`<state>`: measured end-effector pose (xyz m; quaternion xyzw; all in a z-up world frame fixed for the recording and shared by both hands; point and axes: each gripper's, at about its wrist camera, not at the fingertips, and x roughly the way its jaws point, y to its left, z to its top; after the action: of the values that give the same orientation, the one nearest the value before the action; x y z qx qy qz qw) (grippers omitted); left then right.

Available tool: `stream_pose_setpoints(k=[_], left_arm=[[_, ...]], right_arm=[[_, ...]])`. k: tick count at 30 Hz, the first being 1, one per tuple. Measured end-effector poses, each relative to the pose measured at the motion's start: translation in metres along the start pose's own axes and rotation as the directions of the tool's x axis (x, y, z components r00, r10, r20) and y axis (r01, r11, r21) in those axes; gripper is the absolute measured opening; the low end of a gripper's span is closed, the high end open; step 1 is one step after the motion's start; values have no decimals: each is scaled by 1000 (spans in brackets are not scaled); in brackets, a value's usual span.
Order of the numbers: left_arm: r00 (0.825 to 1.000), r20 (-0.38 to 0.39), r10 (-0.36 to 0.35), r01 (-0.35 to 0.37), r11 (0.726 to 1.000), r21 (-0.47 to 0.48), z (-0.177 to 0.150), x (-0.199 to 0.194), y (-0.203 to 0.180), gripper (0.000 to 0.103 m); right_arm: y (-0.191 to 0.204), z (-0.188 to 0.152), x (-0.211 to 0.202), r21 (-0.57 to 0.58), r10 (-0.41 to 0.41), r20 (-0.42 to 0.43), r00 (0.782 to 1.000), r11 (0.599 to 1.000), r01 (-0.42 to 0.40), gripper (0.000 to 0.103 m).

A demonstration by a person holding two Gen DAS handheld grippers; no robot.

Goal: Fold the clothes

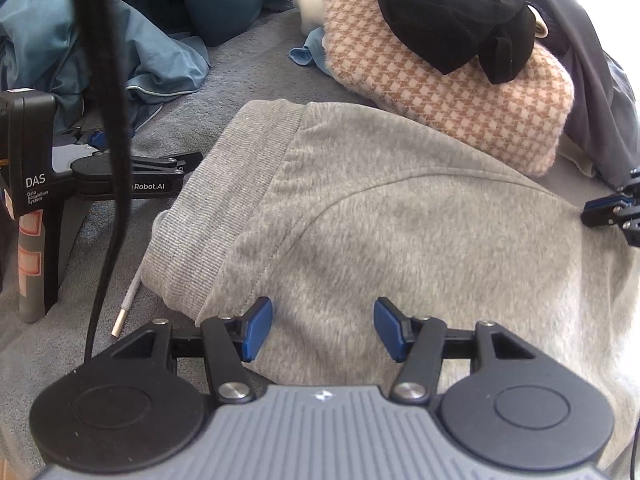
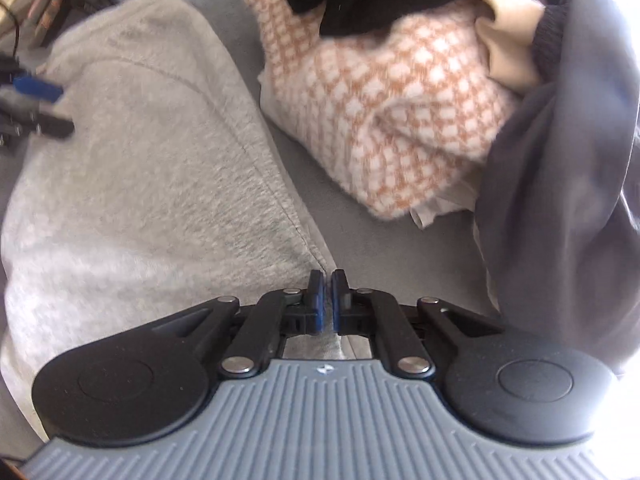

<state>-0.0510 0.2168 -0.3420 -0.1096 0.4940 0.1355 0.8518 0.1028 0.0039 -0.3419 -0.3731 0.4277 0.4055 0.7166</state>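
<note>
2 blue pads of the left gripper (image 1: 323, 329) stand wide apart above the grey fleece garment (image 1: 400, 220), gripping nothing. The right gripper (image 2: 328, 298) has its jaws pinched narrowly on that garment's hem edge. The garment lies spread on a grey blanket (image 2: 380, 232), with a checked orange-and-white sweater (image 1: 448, 92) just beyond it under a black garment (image 1: 452, 4).

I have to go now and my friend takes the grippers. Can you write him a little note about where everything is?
Left gripper: open, over the grey sweatpants, holding nothing.
Right gripper: shut on the sweatpants' edge.
The sweatpants lie on the grey blanket, folded over at least once; whether more folds are needed is unclear.
Left to do: the pile beyond, with the checked sweater and black garment.
</note>
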Motion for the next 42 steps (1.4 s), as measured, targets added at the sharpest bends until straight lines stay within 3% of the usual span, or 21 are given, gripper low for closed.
stream_pose_setpoints(k=[8,10,12,13,18,19,22,25,27,28,30,33,37,42], left_arm=[[1000,0,-24,24,1000,4,-1,1,2,59],[1000,1,-29,29,1000,3,-1,2,2,60],[999,5,-36,36,999,-6,-3,1,2,60],[999,7,-40,40,999,-11,-3,1,3,60],[998,19,-63,63,997,-32,-4,-2,8,60],[998,20,-63,64,998,-28,-4,-3,8,60],[998,30,-56,56,998,5,-4,-10,8,60],[998,40,-49,47,998,33,-3,-16,9,60],[998,36,-42,41,999,34,-3,-16,13,60],[999,33,-38,37,999,34,-3,-15,15,60],[999,31,-39,38,999,37,-1,-13,19,60],[998,22,-51,51,998,22,1,-13,25,60],[998,19,-62,62,998,19,4,-16,29,59],[999,8,-44,43,998,34,9,-12,29,59]], right_arm=[[7,-8,25,-18,-66,-45,997,998,66,4],[6,-4,19,-3,-74,-31,997,997,74,13],[5,4,1,25,-60,7,998,998,60,30],[5,8,-8,38,-53,27,998,998,52,30],[3,29,-51,103,-22,125,992,995,9,30],[10,38,-53,86,28,168,985,995,-43,29],[37,95,-25,-18,182,256,949,983,-184,22],[54,145,14,-70,299,290,909,954,-291,14],[63,159,44,-47,313,253,915,949,-312,10],[60,165,53,-24,268,215,939,963,-269,8],[55,165,75,77,206,178,962,972,-222,7],[32,156,51,231,192,225,955,942,-244,9],[13,105,-27,317,128,261,957,925,-210,10],[22,24,-78,373,145,162,976,907,-196,10]])
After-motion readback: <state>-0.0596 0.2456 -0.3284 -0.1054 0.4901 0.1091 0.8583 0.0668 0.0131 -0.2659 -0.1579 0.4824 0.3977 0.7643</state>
